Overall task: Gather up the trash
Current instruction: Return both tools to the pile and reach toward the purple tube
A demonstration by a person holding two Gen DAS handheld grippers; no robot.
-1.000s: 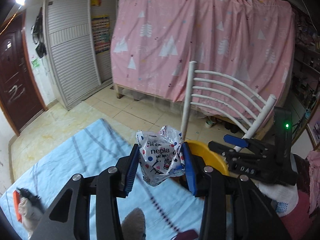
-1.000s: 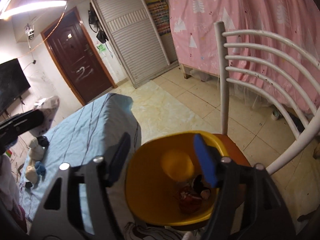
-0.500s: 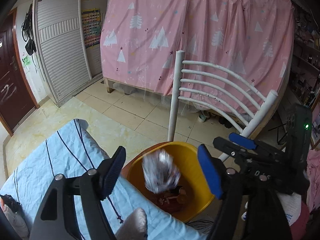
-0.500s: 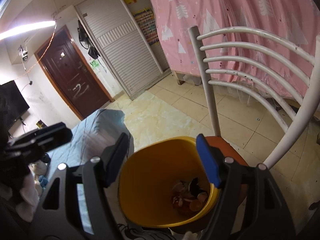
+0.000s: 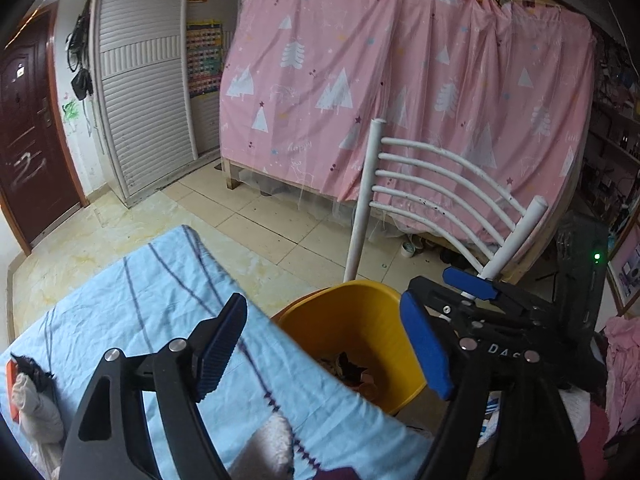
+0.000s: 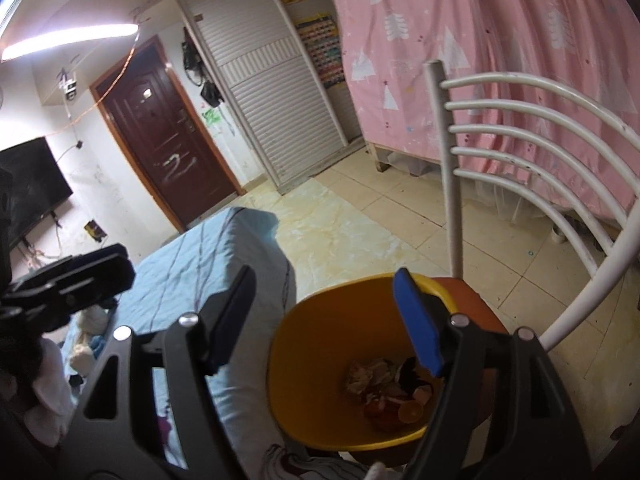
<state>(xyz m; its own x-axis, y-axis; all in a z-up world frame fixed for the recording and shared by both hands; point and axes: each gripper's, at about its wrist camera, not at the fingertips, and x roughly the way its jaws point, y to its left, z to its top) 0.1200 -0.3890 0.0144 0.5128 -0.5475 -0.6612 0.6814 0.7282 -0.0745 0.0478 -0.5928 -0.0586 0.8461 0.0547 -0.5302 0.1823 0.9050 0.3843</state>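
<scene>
A yellow bin [image 5: 362, 320] [image 6: 320, 332] stands on the orange seat of a white chair [image 5: 436, 184] [image 6: 520, 152], next to the bed. Trash [image 6: 386, 384] lies at its bottom, with the crumpled wrapper among it; it also shows in the left wrist view [image 5: 348, 370]. My left gripper [image 5: 324, 352] is open and empty above the bed's edge, left of the bin. My right gripper [image 6: 326, 324] is open and empty over the bin; it also shows in the left wrist view [image 5: 468, 284].
A light blue striped bedsheet [image 5: 140, 304] [image 6: 200, 268] covers the bed at the left. Soft toys and clothes [image 5: 32, 400] lie at its left edge. A pink curtain [image 5: 400, 100] hangs behind the chair. Tiled floor [image 5: 256, 232] runs to a brown door [image 6: 168, 140].
My left gripper held a printed wrapper, opened and dropped it into the yellow bin. It has since pulled back to the left over the bed. My right gripper stayed open over the bin.
</scene>
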